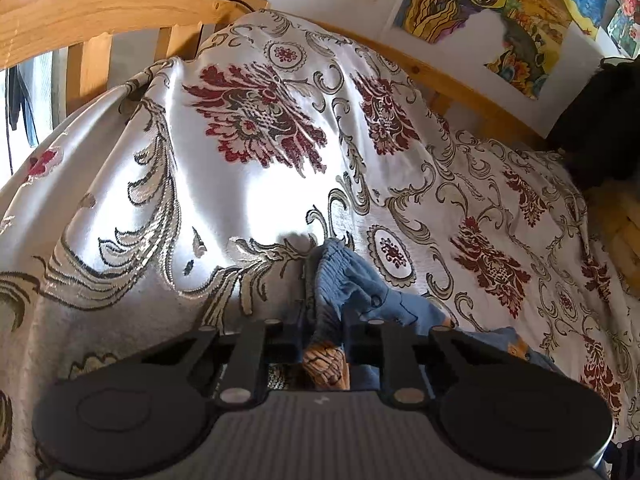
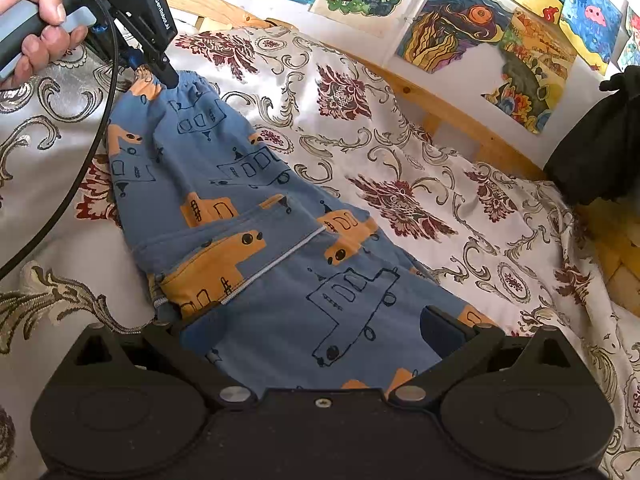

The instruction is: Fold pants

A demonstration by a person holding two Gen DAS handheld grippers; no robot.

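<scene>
The pants [image 2: 256, 216], blue with orange and outlined vehicle prints, lie stretched across the bed's patterned bedspread [image 2: 420, 168], running from the waistband [image 2: 192, 82] at upper left down to the near end under your right tool [image 2: 320, 344]. Your left tool [image 2: 170, 80] is clamped on the waistband corner, lifting it slightly off the bedspread; its own wrist view confirms bunched blue cloth pinched between closed fingers. Your right tool stands with its fingers spread, the lower part of the pants lying between them; whether they press the cloth cannot be told. One layer already lies turned over across the middle, its stitched hem [image 2: 272, 264] showing, so the legs appear laid together lengthwise. Judged from this, the fold is partly done: the cloth is still creased and uneven, and the crosswise folds remain. The wooden bed frame [image 2: 452, 116] and wall drawings [image 2: 480, 32] lie beyond.
</scene>
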